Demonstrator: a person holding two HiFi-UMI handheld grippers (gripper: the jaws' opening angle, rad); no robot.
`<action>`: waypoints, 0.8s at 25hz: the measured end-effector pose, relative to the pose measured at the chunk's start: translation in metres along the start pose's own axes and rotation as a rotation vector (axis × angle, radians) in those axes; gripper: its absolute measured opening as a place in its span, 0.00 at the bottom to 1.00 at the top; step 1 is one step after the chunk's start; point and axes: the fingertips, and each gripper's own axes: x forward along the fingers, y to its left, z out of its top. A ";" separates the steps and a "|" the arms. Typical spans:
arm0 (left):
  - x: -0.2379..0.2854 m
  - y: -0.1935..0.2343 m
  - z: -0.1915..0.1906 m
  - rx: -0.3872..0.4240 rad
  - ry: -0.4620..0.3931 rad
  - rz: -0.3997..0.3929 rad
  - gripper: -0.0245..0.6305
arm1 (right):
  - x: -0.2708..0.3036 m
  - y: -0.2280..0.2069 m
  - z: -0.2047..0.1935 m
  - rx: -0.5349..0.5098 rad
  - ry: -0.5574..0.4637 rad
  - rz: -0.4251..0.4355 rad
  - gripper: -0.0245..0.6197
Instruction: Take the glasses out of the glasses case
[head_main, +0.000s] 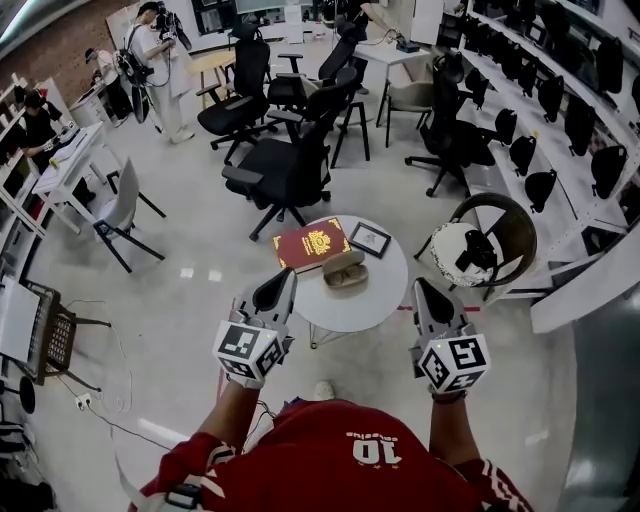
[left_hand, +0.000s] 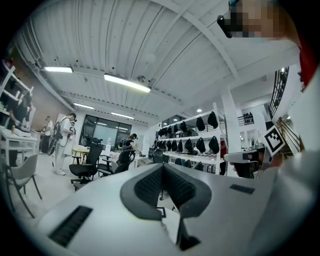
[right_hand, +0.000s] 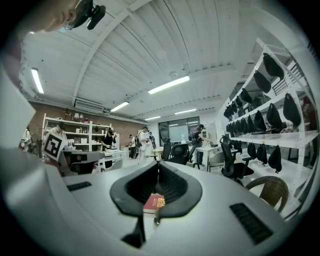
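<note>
A closed tan glasses case lies on the small round white table, just in front of a red book. No glasses show. My left gripper hangs at the table's left edge, raised and pointing forward, its jaws pressed together with nothing between them. My right gripper is held at the table's right edge, also shut and empty. In the left gripper view the gripper points out over the room. In the right gripper view the gripper does too, with the red book showing low between its jaws.
A small framed picture lies on the table right of the book. Black office chairs stand beyond the table, and a round wicker chair to its right. Shelves with black bags line the right wall. People stand far left.
</note>
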 end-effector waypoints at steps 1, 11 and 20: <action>0.004 0.005 0.000 0.001 -0.002 -0.002 0.05 | 0.006 0.000 0.000 -0.001 -0.001 -0.001 0.07; 0.035 0.044 -0.001 0.000 -0.020 -0.031 0.05 | 0.050 0.001 -0.002 -0.003 -0.008 -0.019 0.07; 0.039 0.060 -0.019 -0.045 -0.007 -0.033 0.05 | 0.065 0.005 -0.012 -0.023 0.036 -0.022 0.07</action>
